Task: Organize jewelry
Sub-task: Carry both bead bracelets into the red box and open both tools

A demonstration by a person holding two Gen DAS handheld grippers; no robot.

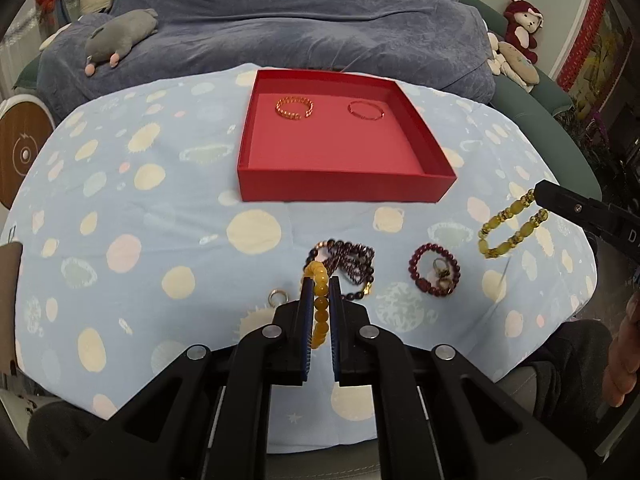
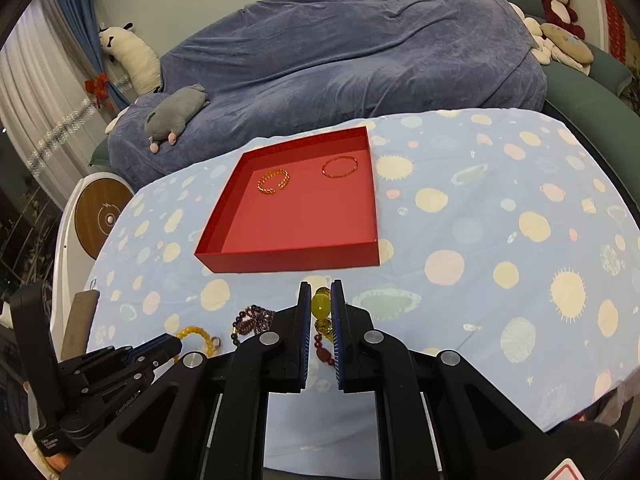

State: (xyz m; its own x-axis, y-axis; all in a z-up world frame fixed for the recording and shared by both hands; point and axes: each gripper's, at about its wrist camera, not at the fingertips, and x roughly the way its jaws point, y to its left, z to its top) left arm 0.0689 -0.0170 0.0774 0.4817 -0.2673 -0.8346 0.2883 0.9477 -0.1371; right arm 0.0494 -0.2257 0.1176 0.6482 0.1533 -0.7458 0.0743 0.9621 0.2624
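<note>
A red box (image 1: 344,190) (image 2: 288,260) stands open on the blue patterned cloth. It holds a gold bead bracelet (image 1: 294,108) (image 2: 274,182) and a thin red bangle (image 1: 365,110) (image 2: 340,167). My left gripper (image 1: 321,284) (image 2: 176,346) is shut on an amber bead bracelet (image 1: 320,304) (image 2: 195,334). My right gripper (image 2: 321,292) (image 1: 538,196) is shut on a yellow-green bead bracelet (image 1: 512,228) (image 2: 321,306) and holds it above the cloth. A dark purple bead string (image 1: 352,262) (image 2: 252,318), a dark red bracelet (image 1: 434,270) (image 2: 324,350) and a small ring (image 1: 277,296) lie on the cloth.
A bed with a blue cover (image 1: 304,16) and a grey plush toy (image 1: 120,38) lies behind the table. A round white and wood device (image 1: 20,152) stands at the left. A red plush monkey (image 1: 522,26) sits at the back right.
</note>
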